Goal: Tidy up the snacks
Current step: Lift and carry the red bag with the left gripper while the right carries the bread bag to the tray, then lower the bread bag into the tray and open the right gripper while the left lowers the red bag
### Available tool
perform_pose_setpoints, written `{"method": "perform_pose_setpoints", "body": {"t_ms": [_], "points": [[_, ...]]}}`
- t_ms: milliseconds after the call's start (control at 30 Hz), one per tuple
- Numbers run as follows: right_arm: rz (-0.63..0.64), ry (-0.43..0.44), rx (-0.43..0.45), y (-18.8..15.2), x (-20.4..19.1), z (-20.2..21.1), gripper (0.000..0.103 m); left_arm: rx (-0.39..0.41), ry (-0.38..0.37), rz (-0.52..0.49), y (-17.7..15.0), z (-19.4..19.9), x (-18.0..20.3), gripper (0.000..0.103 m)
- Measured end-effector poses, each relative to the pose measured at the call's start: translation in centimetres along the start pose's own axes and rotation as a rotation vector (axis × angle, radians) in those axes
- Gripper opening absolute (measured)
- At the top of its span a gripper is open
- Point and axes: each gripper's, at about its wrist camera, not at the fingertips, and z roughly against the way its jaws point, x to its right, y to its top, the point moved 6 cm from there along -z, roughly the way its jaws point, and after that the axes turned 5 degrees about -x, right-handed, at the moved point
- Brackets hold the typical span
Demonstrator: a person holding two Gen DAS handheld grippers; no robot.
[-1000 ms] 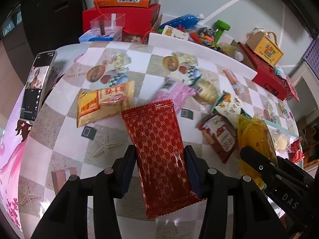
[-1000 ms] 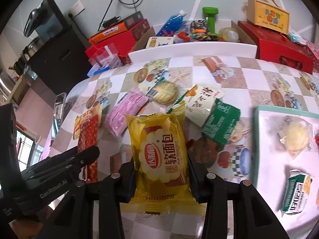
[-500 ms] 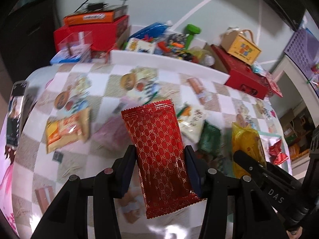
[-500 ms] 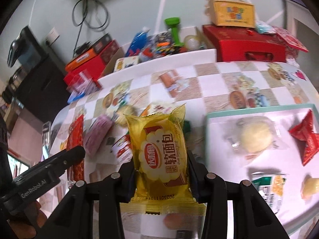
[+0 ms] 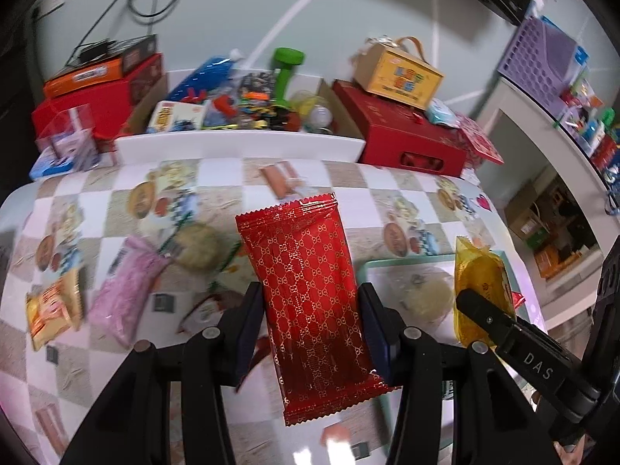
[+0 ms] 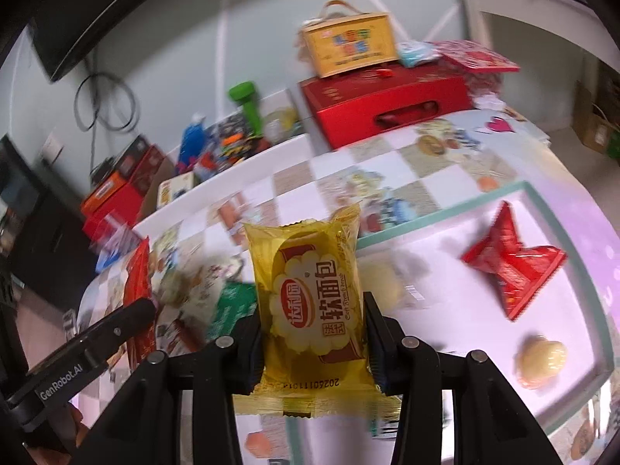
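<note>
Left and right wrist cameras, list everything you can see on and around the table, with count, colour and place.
red patterned packet: 1, red with gold, held in the left claw
yellow bread packet: 1, yellow, held in the right claw
tray: 1, white with green rim, right side of table
red triangular packet: 1, red, on the tray
pink packet: 1, pink, left on table
orange-yellow packet: 1, table's left edge
green dumbbell: 1, green, behind the table
yellow gift box: 1, on the red box
left claw: 1, black, shut on packet
right claw: 1, black, shut on packet
</note>
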Motion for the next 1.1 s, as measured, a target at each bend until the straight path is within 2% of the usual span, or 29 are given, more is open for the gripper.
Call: {"method": "perform_pose_setpoints", "body": {"t_ms": [433,800,933,1100], "points": [[-0.156,-0.087,0.038,0.9,6.8,1.3,0.046,-0.026,-0.057,-0.103,-0.1,-2.6,5.7,0.051],[-0.248,-0.149,0.054,0.7,11.3,2.0,0.046,-0.031,-0.105,-0.170,-0.8,-3.3,9.0,0.051],[-0.272,-0.162,0.044,0.5,12.6,1.8,0.046,-0.054,-0.118,-0.193,-1.4,-4.0,10.2,0.051],[-0.261,-0.158,-0.011,-0.1,12.6,0.4,0.046,-0.095,-0.107,-0.227,-2.7,-5.1,11.6,0.051]]}}
